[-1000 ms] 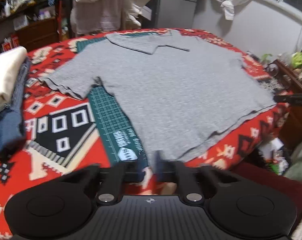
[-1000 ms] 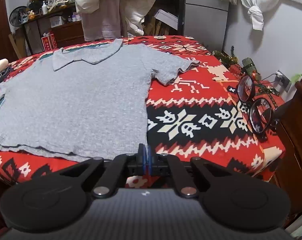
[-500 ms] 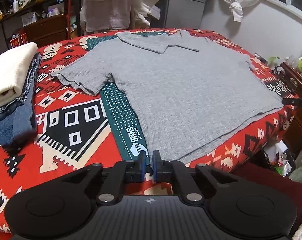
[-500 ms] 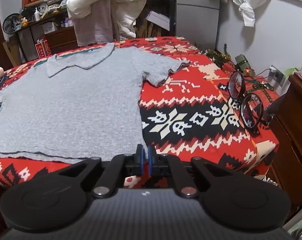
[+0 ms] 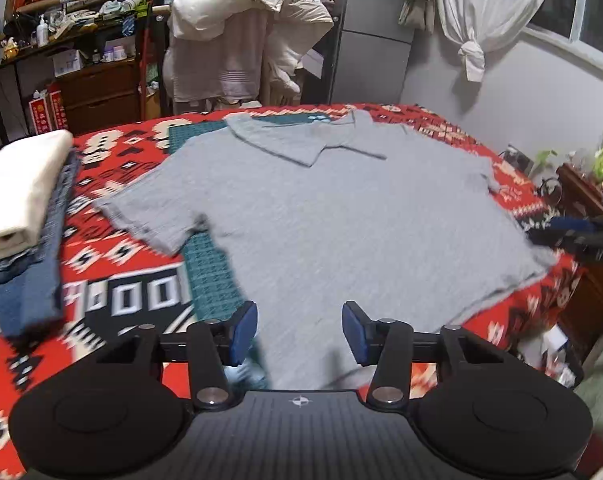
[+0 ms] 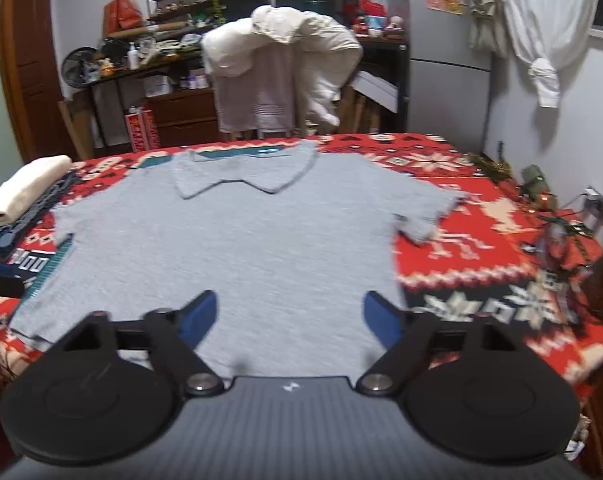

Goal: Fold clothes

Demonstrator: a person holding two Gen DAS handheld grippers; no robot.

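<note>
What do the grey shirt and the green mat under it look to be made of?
The grey shirt looks like a soft knit, probably cotton jersey: matte, heathered, with a limp collar and a wavy hem. The green mat looks like a rubbery or vinyl cutting mat: it lies flat, with a fine printed grid. Motion blur leaves both uncertain.

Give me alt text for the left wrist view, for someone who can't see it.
A grey collared shirt lies flat on a red patterned cover, collar at the far end, with the open left gripper over its near hem. Folded clothes are stacked at the left edge.
</note>
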